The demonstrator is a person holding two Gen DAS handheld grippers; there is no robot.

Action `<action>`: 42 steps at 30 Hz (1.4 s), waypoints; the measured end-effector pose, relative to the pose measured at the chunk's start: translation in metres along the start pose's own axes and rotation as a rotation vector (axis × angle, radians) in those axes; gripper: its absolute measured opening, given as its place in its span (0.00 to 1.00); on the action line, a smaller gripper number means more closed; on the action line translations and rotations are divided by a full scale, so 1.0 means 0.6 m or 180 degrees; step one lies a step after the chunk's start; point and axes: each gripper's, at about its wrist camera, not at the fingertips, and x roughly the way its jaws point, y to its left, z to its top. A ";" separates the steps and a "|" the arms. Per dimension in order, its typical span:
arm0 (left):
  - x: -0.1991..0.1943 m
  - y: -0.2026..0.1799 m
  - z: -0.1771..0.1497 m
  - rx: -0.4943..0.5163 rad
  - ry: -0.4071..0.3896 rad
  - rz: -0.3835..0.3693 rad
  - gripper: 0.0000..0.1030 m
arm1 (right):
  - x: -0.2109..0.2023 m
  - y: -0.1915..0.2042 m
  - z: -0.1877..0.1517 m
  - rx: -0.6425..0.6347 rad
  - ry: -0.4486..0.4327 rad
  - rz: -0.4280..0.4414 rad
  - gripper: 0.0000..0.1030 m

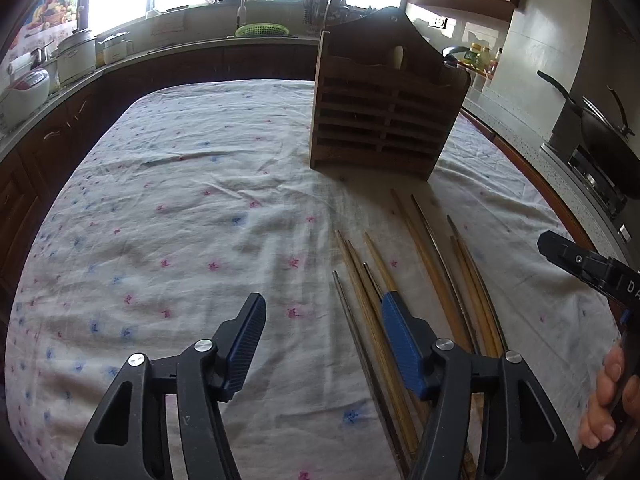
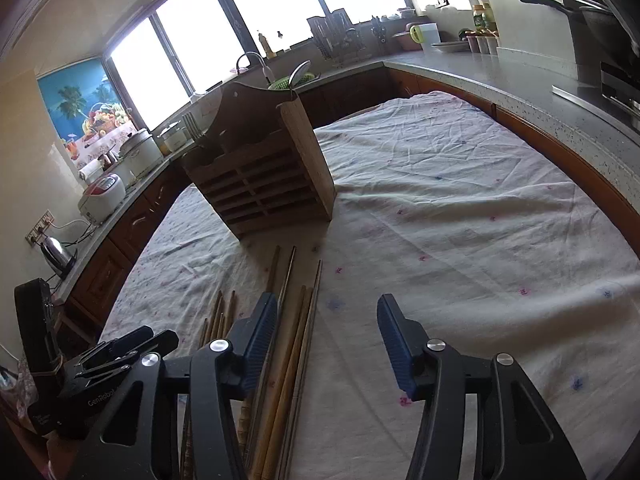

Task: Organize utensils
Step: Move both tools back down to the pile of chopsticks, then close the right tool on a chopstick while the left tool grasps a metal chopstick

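Note:
Several chopsticks [image 1: 424,272], wooden and metal, lie side by side on the floral tablecloth [image 1: 180,200]; they also show in the right wrist view [image 2: 296,344]. A wooden slatted utensil holder [image 1: 384,120] stands upright behind them, also in the right wrist view [image 2: 264,176], with a fork and handles sticking out. My left gripper [image 1: 322,320] is open and empty, just left of the chopsticks, its right finger over them. My right gripper [image 2: 326,328] is open and empty, its left finger over the chopsticks; it also shows at the right edge of the left wrist view [image 1: 592,272].
Kitchen counters ring the table: rice cookers [image 1: 24,92] at left, a sink with a green basket [image 1: 262,30] at back, a wok on the stove [image 1: 600,128] at right. A kettle [image 2: 56,256] stands on the left counter. The left gripper's body [image 2: 100,364] is close beside my right gripper.

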 end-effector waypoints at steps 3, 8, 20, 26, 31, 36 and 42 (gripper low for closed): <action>0.020 0.002 0.005 -0.0014 0.0117 -0.0035 0.43 | 0.021 -0.001 0.006 0.0008 0.0092 -0.0035 0.36; 0.042 0.000 0.007 -0.0008 0.0216 -0.0075 0.34 | 0.058 0.008 0.018 -0.0083 0.0242 -0.0085 0.26; 0.059 -0.008 0.016 0.0137 0.0260 -0.0207 0.29 | 0.168 0.035 0.041 -0.0353 0.0633 -0.0295 0.16; 0.058 0.009 0.015 0.0068 0.0305 -0.0229 0.19 | 0.183 0.057 0.043 -0.0591 0.0609 -0.0414 0.16; 0.062 -0.011 0.015 0.0279 0.0291 -0.0055 0.16 | 0.184 0.057 0.042 -0.0658 0.0606 -0.0412 0.16; 0.066 -0.036 0.013 0.0485 0.0245 0.0095 0.11 | 0.186 0.069 0.036 -0.0827 0.0564 -0.0526 0.13; 0.056 -0.025 0.012 0.0398 0.0222 0.0041 0.03 | 0.169 0.046 0.044 -0.0504 0.0578 -0.0326 0.04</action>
